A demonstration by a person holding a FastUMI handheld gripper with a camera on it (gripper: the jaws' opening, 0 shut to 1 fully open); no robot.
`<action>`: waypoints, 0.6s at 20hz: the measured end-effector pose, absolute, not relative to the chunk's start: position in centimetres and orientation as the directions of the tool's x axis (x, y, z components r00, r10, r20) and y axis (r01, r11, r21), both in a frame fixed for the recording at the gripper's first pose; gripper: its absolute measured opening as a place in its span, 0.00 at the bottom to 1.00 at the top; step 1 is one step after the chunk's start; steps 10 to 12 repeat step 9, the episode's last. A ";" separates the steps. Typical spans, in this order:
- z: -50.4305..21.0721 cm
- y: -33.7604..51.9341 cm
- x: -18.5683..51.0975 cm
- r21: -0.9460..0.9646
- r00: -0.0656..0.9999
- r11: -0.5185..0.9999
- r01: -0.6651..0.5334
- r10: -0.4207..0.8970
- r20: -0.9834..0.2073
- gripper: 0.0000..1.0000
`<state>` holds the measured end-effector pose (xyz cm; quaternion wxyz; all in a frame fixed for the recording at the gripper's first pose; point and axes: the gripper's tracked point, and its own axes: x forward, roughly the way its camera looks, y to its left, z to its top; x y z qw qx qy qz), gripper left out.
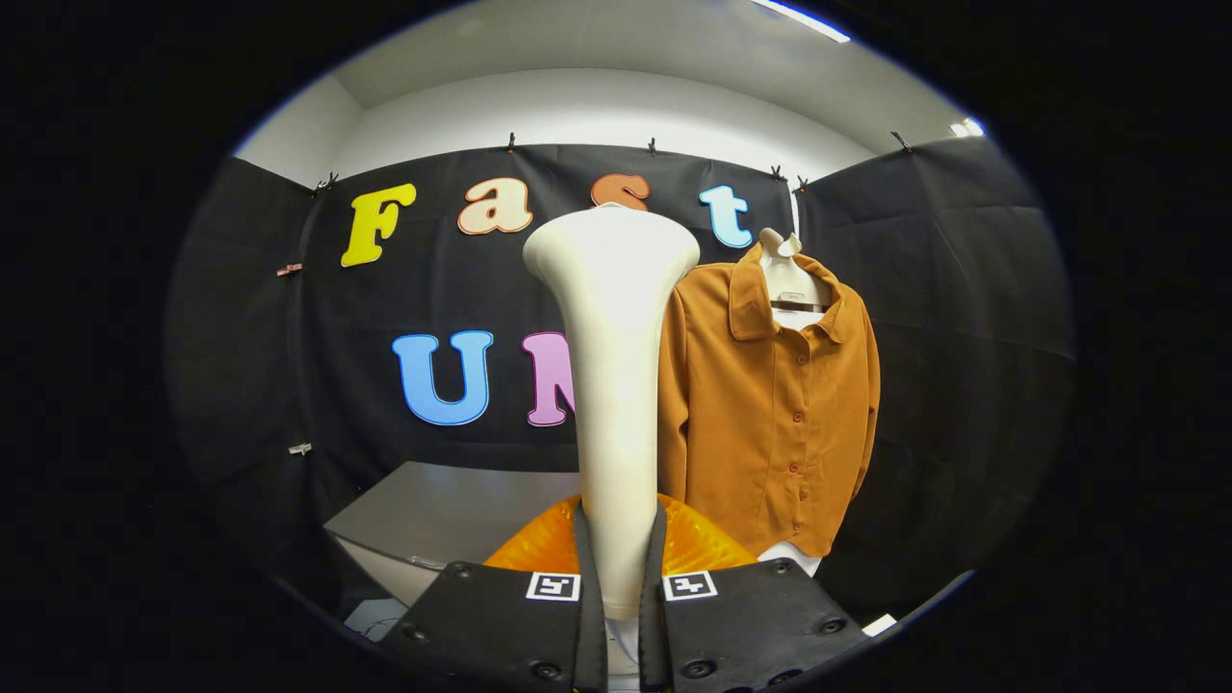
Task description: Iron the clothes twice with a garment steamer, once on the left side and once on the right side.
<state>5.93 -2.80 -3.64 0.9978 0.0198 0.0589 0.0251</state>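
**Steamer gripped, shirt not yet reached**

Left to right: grey table [433, 510], then steamer [613, 385] upright, gripper [621, 577] clamped narrow on its handle. Shirt [770, 404] hangs beyond, right of it, apart. Risk: handle slipping or tilting mid-stroke. Steamer body blocks sight of the shirt's left edge.

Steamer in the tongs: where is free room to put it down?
The grey table, left of the steamer and below the wall cloth, looks bare. The tongs grip the steamer. To the right it is crowded: the shirt hangs close beside the steamer.
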 end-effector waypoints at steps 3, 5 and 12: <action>-3.7 -2.7 6.1 0.041 0.992 0.998 -0.048 0.053 -0.119 0.16; -3.7 -2.8 6.1 0.040 0.992 0.998 -0.047 0.051 -0.119 0.16; -3.9 -2.8 6.2 0.038 0.992 0.998 -0.044 0.048 -0.120 0.17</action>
